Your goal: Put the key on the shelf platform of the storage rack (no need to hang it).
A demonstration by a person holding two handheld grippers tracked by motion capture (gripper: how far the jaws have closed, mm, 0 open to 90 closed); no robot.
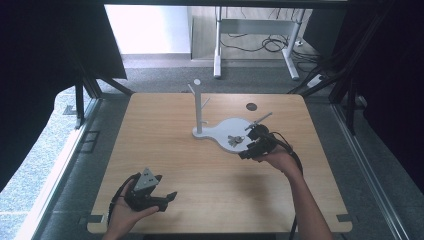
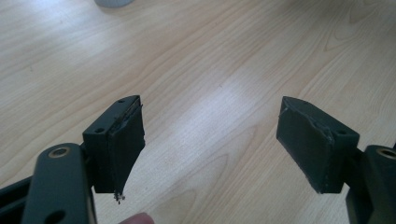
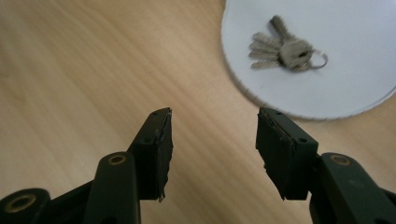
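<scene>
both grippers are black. the left gripper (image 1: 167, 199) carries a grey three-cornered plate (image 1: 145, 178) on top, and a black cable (image 1: 118, 196) loops from its rear. the right gripper (image 1: 248, 145) trails a black cable (image 1: 292, 152) along the bare forearm (image 1: 307, 202); no sleeve shows. in the gripper views each jaw is a rounded black arm with a brass-ringed hole, ending in a blocky tip with small screw holes and a dark pad (image 2: 125, 148) frayed at its edges.

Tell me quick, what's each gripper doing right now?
Left gripper: open, holding nothing.
Right gripper: open, holding nothing; the keys lie ahead on the white base.
</scene>
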